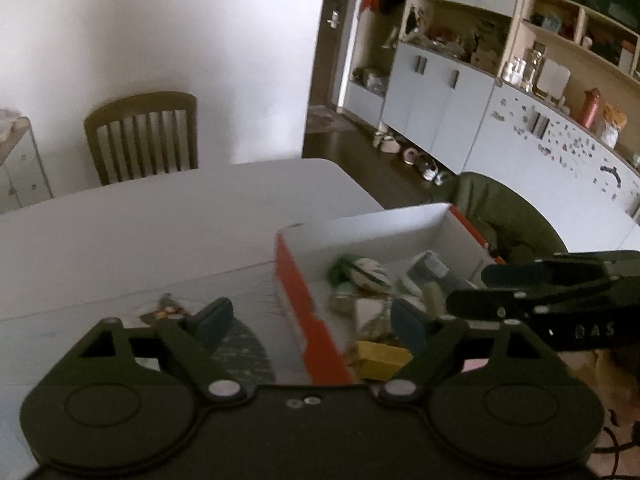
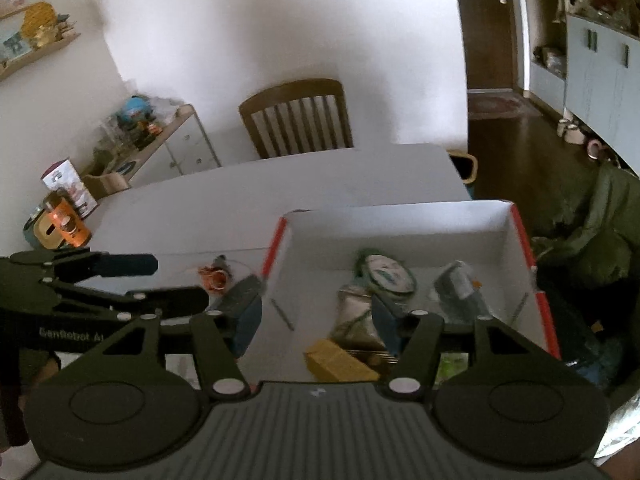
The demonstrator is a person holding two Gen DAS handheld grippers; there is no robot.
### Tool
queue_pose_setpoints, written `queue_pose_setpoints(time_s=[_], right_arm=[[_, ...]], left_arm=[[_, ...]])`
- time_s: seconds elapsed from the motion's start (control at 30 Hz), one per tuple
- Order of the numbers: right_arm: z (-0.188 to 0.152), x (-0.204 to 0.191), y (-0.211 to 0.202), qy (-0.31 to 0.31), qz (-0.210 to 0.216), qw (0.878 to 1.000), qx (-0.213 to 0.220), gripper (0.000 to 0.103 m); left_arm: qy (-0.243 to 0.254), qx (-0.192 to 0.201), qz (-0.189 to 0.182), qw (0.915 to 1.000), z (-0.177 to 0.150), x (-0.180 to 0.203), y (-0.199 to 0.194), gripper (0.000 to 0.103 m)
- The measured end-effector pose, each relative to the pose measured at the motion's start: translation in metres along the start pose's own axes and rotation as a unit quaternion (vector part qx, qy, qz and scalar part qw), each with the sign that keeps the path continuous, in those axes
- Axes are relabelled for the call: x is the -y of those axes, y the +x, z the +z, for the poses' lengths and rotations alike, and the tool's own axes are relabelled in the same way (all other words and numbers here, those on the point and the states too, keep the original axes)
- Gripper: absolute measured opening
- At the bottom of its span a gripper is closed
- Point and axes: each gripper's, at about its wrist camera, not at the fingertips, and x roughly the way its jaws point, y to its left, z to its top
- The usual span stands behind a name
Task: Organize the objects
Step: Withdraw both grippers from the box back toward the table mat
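A cardboard box [image 1: 298, 300] [image 2: 400, 212] with orange-red outer walls and a white inside stands on the white table [image 1: 160, 220]. In it lie a green-and-white round item [image 2: 388, 274], a yellow block [image 2: 336, 360] [image 1: 382, 356], a grey packet [image 2: 456, 284] and a silvery pouch [image 2: 352, 308]. My left gripper [image 1: 312, 320] [image 2: 174, 280] is open, straddling the box's left wall from above, with nothing between its fingers. My right gripper [image 2: 316, 314] [image 1: 476, 286] is open over the box's contents and holds nothing. A small orange trinket [image 2: 214, 276] [image 1: 166, 312] lies on the table left of the box.
A wooden chair [image 2: 296, 120] stands at the table's far side. An orange can [image 2: 70, 226] and a carton sit at the table's left end. A green jacket [image 2: 592, 232] hangs on a seat right of the box. Cabinets [image 1: 440, 96] line the far right.
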Motion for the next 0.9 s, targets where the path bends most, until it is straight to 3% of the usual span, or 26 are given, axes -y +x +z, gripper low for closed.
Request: queue_pose_setpoints(time_s=[0.37,0.9], right_arm=[[0.002,-0.081,0.023,-0.045,0.021,0.999,-0.003,0.070],[0.002,-0.158,0.079,-0.047,0.028,0.998,-0.021,0.083]], left_arm=[[-0.023,0.011,0.022,0.9994,-0.010,-0.071,-0.017,0.102],[-0.046,-0.008,0.043,0.9980,-0.026,-0.160,0.010,0.102]])
